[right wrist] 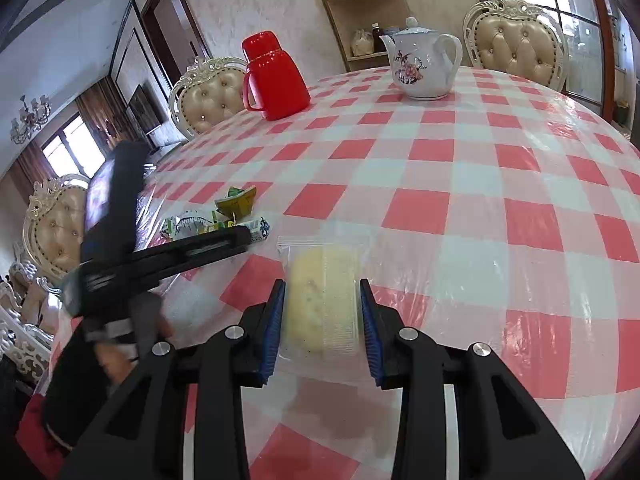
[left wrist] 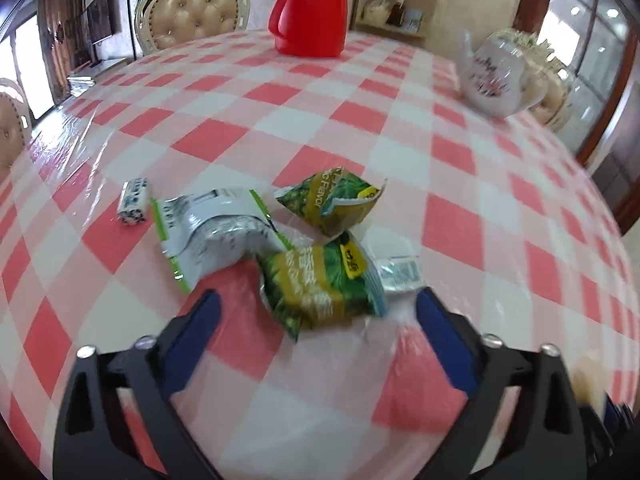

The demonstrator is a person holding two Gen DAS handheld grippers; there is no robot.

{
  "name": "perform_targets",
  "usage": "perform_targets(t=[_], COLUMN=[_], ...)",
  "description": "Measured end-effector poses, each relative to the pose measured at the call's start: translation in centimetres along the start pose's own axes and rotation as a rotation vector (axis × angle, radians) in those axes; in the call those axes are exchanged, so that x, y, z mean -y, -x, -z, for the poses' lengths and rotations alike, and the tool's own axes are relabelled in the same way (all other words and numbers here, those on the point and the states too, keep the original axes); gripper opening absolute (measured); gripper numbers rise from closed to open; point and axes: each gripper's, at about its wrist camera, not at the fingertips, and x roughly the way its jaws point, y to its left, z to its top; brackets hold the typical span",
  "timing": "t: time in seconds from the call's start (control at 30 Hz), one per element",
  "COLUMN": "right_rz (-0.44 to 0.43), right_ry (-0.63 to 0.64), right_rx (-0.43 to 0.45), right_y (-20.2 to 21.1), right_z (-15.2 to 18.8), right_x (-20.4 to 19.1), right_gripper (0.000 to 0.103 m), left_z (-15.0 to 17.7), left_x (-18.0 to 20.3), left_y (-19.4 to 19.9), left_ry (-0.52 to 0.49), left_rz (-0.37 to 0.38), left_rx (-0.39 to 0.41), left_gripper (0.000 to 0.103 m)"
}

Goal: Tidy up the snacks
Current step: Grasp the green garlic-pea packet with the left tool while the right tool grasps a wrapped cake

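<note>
Thermos (right wrist: 275,80) & teapot (right wrist: 422,65) far back, well apart from snacks (left wrist: 320,280).

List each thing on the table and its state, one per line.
Left gripper: jaws open above a green snack packet.
Right gripper: jaws shut on the bagged cake.
Silver packet: lying crumpled.
Red flask: upright, capped.
Teapot: upright, lid on.

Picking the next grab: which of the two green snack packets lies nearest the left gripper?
The lower green packet, lying between the open left gripper fingers; the other green packet lies farther up the table.
</note>
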Motion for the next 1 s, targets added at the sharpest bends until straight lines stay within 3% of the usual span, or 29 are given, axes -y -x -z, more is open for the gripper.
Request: perform_targets(t=[0.03,0.1,0.13,0.43,0.57,0.67,1.0], right_rz=[-0.009,-0.022,-0.024,-0.024,-0.031,-0.028,0.012], right_ry=[0.001,0.006,0.007,0.016,0.035,0.031,-0.021], right_rx=[-0.001,-0.006,-0.008,-0.015,-0.013,-0.014,-0.003], right_y=[0.0,0.0,0.0,-0.1,0.1,0.1,-0.4], right_z=[0.1,0.1,0.2,0.5,0.6,0.6,0.5], right_x=[-0.1,-0.2,-0.2,-0.4,-0.9,-0.8,0.7], right_gripper=[0.036,0.036,0.036,0.036,0.036,0.036,0.036], left_z=[-0.2,-0.1,0.3,3.2,4.4,4.4,5.1], left_x=[0.2,0.4,0.3,-2.6,-2.1,-1.7,-1.7], left_y=[-0.1,0.2,0.5,3.8,3.9,3.8,6.7], left_ry=[-0.010,-0.058,-0.088,-0.091,-0.145,-0.164,-0.155], left_rz=[-0.005,-0.035,-0.006,0.128,0.100,0.118,0.109], left_rx=[0.003,0.021,0.023,-0.003,0.013,0.007,0.084], left_gripper=[0.081,0.051,0.048,0.047,0.047,0.047,0.047])
